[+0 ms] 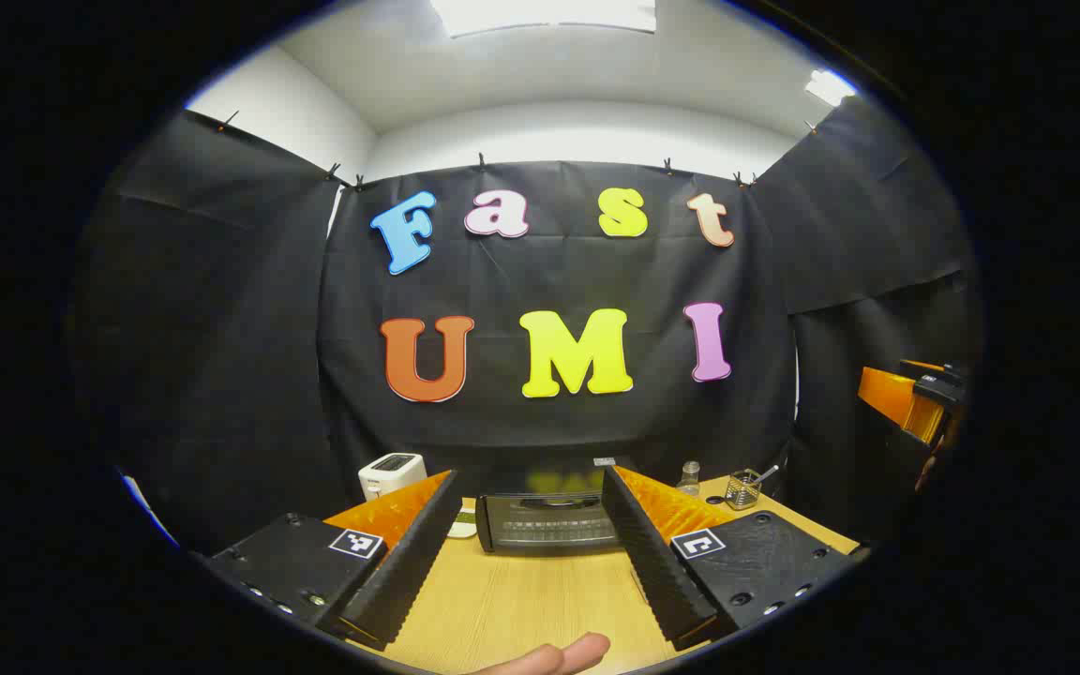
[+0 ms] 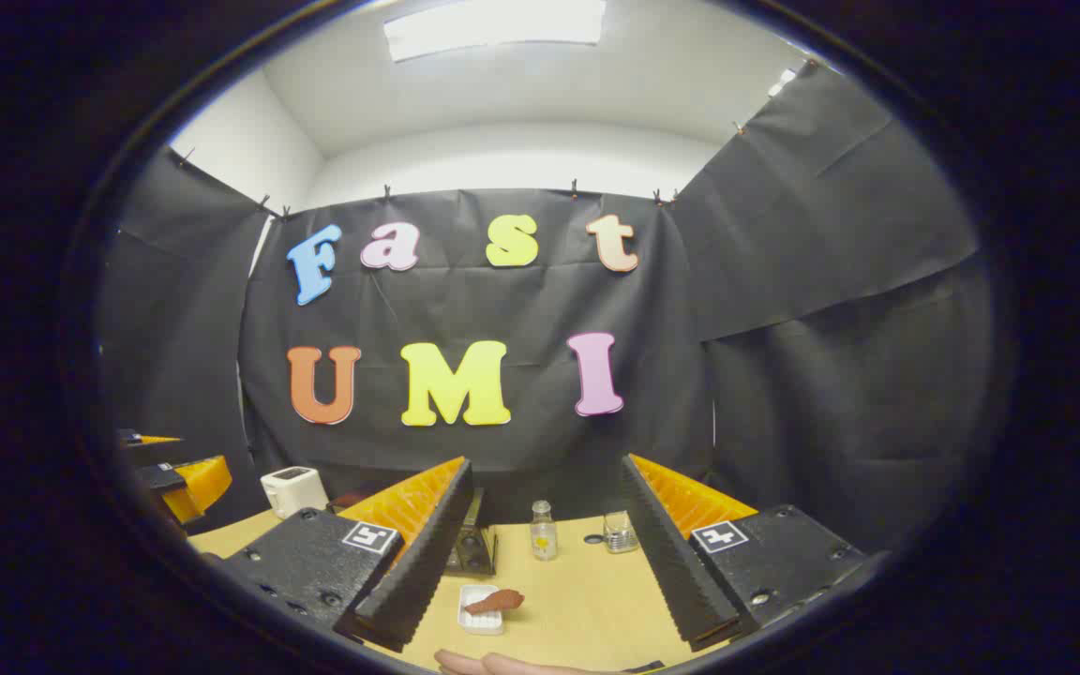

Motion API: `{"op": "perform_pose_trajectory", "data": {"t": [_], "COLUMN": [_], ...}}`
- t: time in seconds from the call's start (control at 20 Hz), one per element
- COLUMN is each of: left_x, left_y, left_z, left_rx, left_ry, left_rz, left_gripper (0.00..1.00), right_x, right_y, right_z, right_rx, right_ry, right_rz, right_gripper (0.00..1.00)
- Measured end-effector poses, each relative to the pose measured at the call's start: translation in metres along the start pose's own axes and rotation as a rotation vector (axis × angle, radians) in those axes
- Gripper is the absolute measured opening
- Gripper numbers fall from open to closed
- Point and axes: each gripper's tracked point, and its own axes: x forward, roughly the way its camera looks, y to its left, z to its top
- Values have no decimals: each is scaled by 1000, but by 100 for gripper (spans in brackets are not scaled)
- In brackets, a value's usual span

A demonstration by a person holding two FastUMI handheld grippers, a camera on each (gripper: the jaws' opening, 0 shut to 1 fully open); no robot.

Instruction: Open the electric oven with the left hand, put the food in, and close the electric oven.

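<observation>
The oven [image 1: 547, 521] sits at the back of the desk [image 1: 521, 600], against the black cloth wall, squarely ahead of the left gripper [image 1: 526, 548] and framed between its two fingers. Its door looks closed. The fingers are spread wide with nothing between them, well short of the oven.

The right gripper [image 2: 540, 562] is likewise spread and empty. Between and just below its fingers, near the front of the desk, lies the food [image 2: 495, 601]: a reddish-brown piece resting across a small white dish [image 2: 480, 609]. The oven's side [image 2: 471, 544] shows behind the left finger in the right gripper view.

As a judgement, the oven door should be stiff and hinged, probably dropping forward, so the handle along its upper edge is the place to pinch; the oven body may be light enough to slide if pulled hard. The food looks small and light, possibly soft or greasy, so it may be safer to take the dish by its rim than to squeeze the piece itself.

A white toaster [image 1: 391, 474] stands left of the oven; a small glass bottle [image 2: 543, 531] and a glass cup [image 2: 621, 532] stand to its right. No brand or label on the oven or the bottle can be read; the fingers' mounts carry square black-and-white markers [image 1: 355, 542].
</observation>
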Motion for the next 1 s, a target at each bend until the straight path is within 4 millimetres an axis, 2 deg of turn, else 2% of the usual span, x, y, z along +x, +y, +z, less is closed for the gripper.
{"op": "perform_pose_trajectory", "data": {"t": [0.25, 0.3, 0.65, 0.75, 0.8, 0.85, 1.0], "left_x": [-3, -3, -1, 0, 2, 6, 25], "left_y": [-8, -11, -11, -18, -21, -24, -28], "left_z": [3, 3, -2, -2, -3, -2, -4], "left_rx": [-26, -30, -41, -40, -37, -36, -85], "left_ry": [-14, -14, -19, -32, -35, -39, -54], "left_rz": [-20, -29, 1, -15, -29, -43, -51], "left_gripper": [96, 96, 95, 96, 95, 95, 95], "right_x": [-2, -2, 0, 3, 7, 11, 25], "right_y": [-18, -21, -35, -37, -33, -31, -37], "right_z": [7, 6, -3, -6, -10, -14, -16], "right_rx": [-16, -16, 2, 4, 9, 19, 32], "right_ry": [-19, -20, -39, -59, -57, -47, -54], "right_rz": [-25, -31, -19, -6, 15, 33, 56], "right_gripper": [96, 99, 99, 99, 96, 99, 99]}}
